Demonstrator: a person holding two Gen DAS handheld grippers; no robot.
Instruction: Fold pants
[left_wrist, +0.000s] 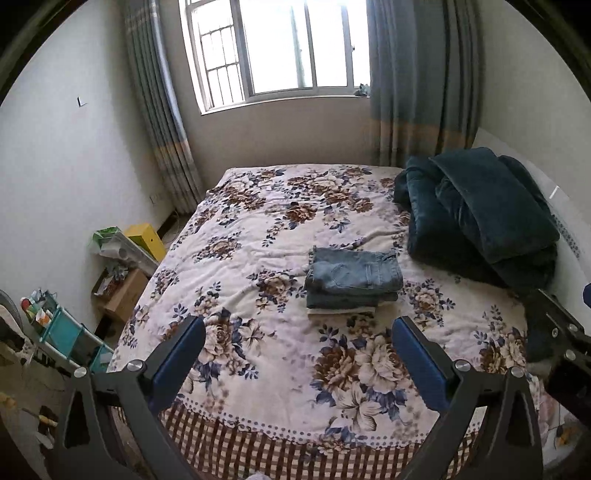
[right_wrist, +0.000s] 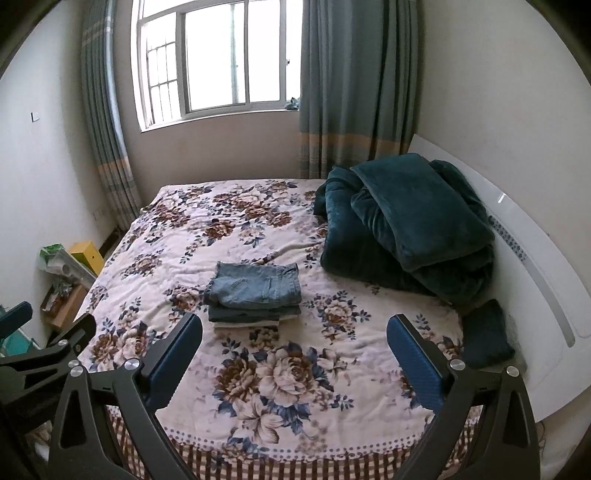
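Note:
Folded blue jeans (left_wrist: 354, 275) lie on top of a small stack of folded clothes in the middle of the floral bedspread (left_wrist: 258, 236); they also show in the right wrist view (right_wrist: 255, 286). My left gripper (left_wrist: 299, 332) is open and empty, held above the near part of the bed, short of the stack. My right gripper (right_wrist: 295, 330) is open and empty, also near the bed's front edge, with the stack ahead and to its left. Part of the right gripper shows at the right edge of the left wrist view (left_wrist: 561, 332).
A dark green folded quilt (right_wrist: 406, 229) is piled at the bed's right side against the white headboard (right_wrist: 535, 280). A small dark green pillow (right_wrist: 485, 334) lies beside it. Boxes and a teal rack (left_wrist: 62, 332) stand on the floor left of the bed.

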